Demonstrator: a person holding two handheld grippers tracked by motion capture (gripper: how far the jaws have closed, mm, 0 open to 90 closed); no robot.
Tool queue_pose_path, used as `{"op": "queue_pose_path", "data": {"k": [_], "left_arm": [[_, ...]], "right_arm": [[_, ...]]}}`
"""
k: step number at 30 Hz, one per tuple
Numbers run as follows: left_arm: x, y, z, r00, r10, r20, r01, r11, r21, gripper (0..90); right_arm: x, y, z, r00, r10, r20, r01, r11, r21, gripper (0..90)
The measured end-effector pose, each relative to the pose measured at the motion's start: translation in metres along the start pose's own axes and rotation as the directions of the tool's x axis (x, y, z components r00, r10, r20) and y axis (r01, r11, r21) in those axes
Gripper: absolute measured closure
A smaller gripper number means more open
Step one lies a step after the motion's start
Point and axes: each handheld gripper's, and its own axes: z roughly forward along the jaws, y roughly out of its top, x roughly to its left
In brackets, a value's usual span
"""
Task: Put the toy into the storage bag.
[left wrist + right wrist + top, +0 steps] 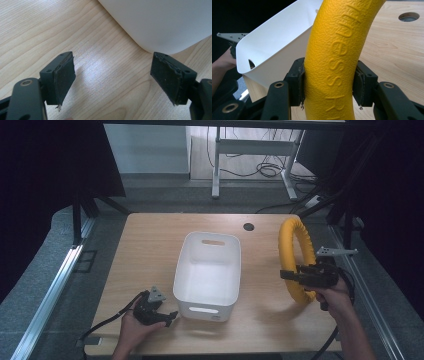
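The wooden table (150, 270) carries the whole set-up, with a round cable hole (248, 226) near its far edge. At its centre stands a white plastic bin (186, 270), open-topped, with slot handles cut in both short walls; nothing is seen inside it.

To the right of the bin, the yellow ring (292, 255) stands upright on edge, its lower arc touching or just above the table; which of the two cannot be told. The right gripper (306, 276) grasps the ring low on its near arc, and in the right gripper view the two pads press against opposite sides of the tube, which spans the gap between them completely.

The left gripper (165, 317) rests low at the near-left corner of the bin, jaws spread wide with only bare table between them.

Handling judgement: the ring's skin is pebbled and matt, so it should grip well and resist slipping. The pads do not visibly dent it, which suggests a firm tube. It appears light enough for one gripper. A hold across the tube's width, as now, seems sound; being held off-centre, the ring may swing if tilted.

Writing: raised letters run along the tube, same colour as the ring (337, 50). They appear to read "fitness", followed by further letters cut off at the frame edge. No other label is legible.
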Motion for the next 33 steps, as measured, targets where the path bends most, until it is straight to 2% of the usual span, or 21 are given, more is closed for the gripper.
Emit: {"op": "queue_pose_path", "data": {"k": [13,21,24,33], "left_arm": [[0.0,0.0,0.0,1.0,0.002,0.001,-0.002,1.0,0.002,19.8],[0.0,0.0,0.0,1.0,0.003,0.0,-0.003,1.0,0.003,19.8],[0.0,0.0,0.0,1.0,0.002,0.0,-0.002,1.0,0.002,19.8],[0.0,0.0,0.0,1.0,0.003,0.001,-0.003,1.0,0.004,19.8]], "right_arm": [[-0.001,0.0,-0.007,1.0,0.004,-0.002,-0.004,0.999,-0.036,51.0],[-0.001,0.004,-0.016,0.9994,0.011,-0.034,-0.014,0.995,-0.102,51.0],[0.003,0.007,-0.019,0.9987,0.006,-0.051,-0.013,0.992,-0.128,51.0],[0.013,0.015,-0.016,0.9981,-0.025,-0.056,0.015,0.986,-0.164,50.9]]}}
